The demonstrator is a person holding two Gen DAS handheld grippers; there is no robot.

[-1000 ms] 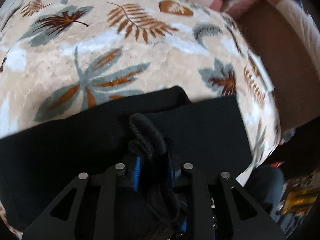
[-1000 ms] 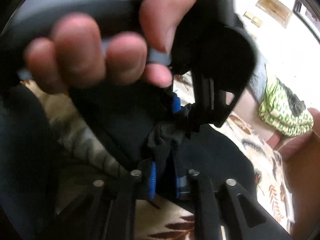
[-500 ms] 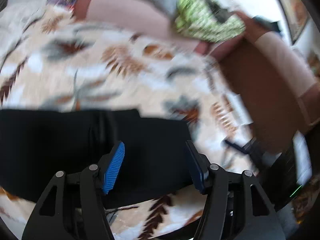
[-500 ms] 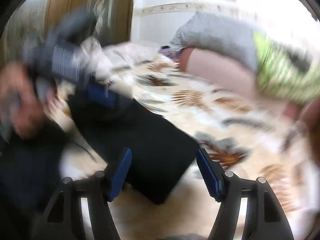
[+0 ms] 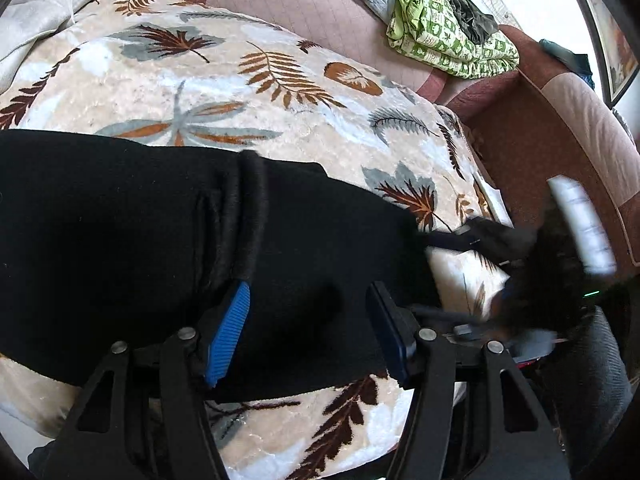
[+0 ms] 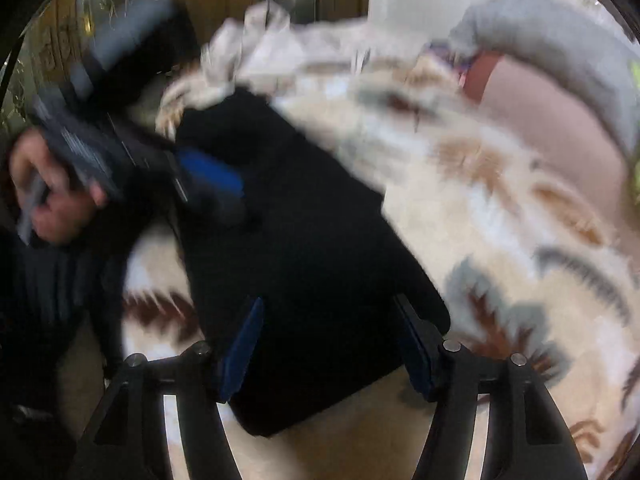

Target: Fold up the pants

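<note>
Both tools, left (image 5: 308, 332) and right (image 6: 332, 344), hang spread over folded black pants (image 5: 140, 248); no writing is legible.

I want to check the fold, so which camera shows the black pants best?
The left wrist view: it is sharp and shows the pants folded on the leaf-print blanket, with a ribbed band running across them. The right wrist view is motion-blurred and shows the pants only as a plain dark slab.

A home bedroom: leaf-print blanket (image 5: 280, 92) over a bed, laundry (image 5: 448, 36) heaped behind.
</note>
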